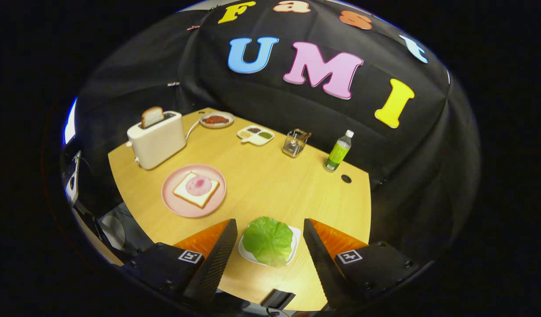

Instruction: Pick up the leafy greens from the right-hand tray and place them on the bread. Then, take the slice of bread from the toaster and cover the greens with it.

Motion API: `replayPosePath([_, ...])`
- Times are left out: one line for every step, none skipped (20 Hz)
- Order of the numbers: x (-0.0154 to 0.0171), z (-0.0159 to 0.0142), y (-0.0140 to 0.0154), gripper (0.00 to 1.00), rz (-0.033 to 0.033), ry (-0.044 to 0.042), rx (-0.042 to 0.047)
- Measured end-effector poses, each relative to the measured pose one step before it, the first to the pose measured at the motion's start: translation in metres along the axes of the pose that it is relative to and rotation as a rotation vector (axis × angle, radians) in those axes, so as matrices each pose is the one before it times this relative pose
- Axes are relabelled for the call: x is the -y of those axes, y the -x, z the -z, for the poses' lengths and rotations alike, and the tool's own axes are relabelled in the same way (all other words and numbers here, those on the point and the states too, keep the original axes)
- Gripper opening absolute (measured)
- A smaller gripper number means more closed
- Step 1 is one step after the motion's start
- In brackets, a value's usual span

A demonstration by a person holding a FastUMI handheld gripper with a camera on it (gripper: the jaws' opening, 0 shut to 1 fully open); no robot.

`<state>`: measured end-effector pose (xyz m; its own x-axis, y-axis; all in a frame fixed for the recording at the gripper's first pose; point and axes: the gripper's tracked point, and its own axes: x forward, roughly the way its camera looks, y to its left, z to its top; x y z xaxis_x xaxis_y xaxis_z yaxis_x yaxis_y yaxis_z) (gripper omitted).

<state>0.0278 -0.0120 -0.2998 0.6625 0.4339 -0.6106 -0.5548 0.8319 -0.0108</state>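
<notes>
Wooden table in a black-cloth booth: greens lie between our spread fingers.

On the wooden table [261,185], we hold the gripper [269,233] wide apart and empty, its fingers [217,253] flanking the leafy greens [268,241], which rest on the small white tray [295,235] without touching either finger. The greens sit dead ahead at 12 o'clock, so we judge the coming move a straight descent and closure. From the greens, the bread [195,189] on the pink plate [171,200] lies at 10 o'clock, well apart. The toaster [157,140], with its slice [152,116] standing upright, lies beyond the plate at about 11 o'clock.
</notes>
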Motion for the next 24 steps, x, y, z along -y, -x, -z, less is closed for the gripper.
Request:
replayPosePath([-0.00008,0.01398,-0.01648,0.92,-0.02114,0.01140,-0.03571])
replayPosePath([-0.00029,0.01078,-0.01190,0.89,-0.01751,0.00409,-0.02915])
replayPosePath([0.00016,0.01205,-0.01284,0.83,-0.02040,-0.00041,-0.03414])
replayPosePath([-0.00013,0.01079,-0.01252,0.82,-0.02004,-0.00596,-0.03497])
replayPosePath([0.00061,0.00933,-0.01284,0.82,-0.02383,-0.00912,-0.03247])
replayPosePath([0.00114,0.00736,-0.01209,0.80,-0.02214,-0.01274,-0.02811])
replayPosePath([0.00064,0.00616,-0.01197,0.77,-0.01632,-0.01245,-0.02877])
replayPosePath([0.00309,0.00467,-0.01110,0.77,-0.00878,-0.01335,-0.02385])
replayPosePath([0.00241,0.00320,-0.00955,0.74,-0.01321,-0.01556,-0.02091])
replayPosePath([0.00199,0.00111,-0.00857,0.74,-0.01276,-0.01693,-0.01490])
replayPosePath([0.00249,0.00029,-0.00677,0.72,-0.00749,-0.01196,-0.01000])
replayPosePath([0.00147,0.00041,-0.00582,0.72,-0.00827,-0.00920,-0.01143])
replayPosePath([0.00011,0.00211,-0.00603,0.70,-0.01000,-0.00693,-0.01476])
replayPosePath([-0.00106,0.00253,-0.00373,0.68,-0.01088,-0.00073,-0.01613])
replayPosePath([-0.00138,0.00481,-0.00388,0.62,-0.00920,0.00608,-0.01973])
replayPosePath([-0.00170,0.00575,-0.00316,0.60,-0.00839,0.01096,-0.02195])
replayPosePath([0.00005,0.00472,0.00092,0.54,0.00504,0.02748,-0.01495])
replayPosePath([0.00096,-0.00416,-0.00082,0.52,0.00950,0.02243,0.01665])
replayPosePath([-0.00093,0.00449,0.00180,0.50,-0.00084,0.00552,-0.00389])
replayPosePath([-0.00018,-0.00025,-0.00341,0.41,-0.00015,-0.00043,-0.00035])
replayPosePath([0.00289,-0.00180,0.00035,0.32,0.00697,-0.01041,0.00495])
replayPosePath([0.00119,0.00040,-0.00076,0.20,0.00001,-0.02227,-0.00576])
replayPosePath([-0.00099,-0.00008,-0.00016,0.09,-0.00024,-0.00966,-0.00174])
replayPosePath([0.00060,-0.00078,0.00209,0.09,0.00415,-0.00898,0.00107])
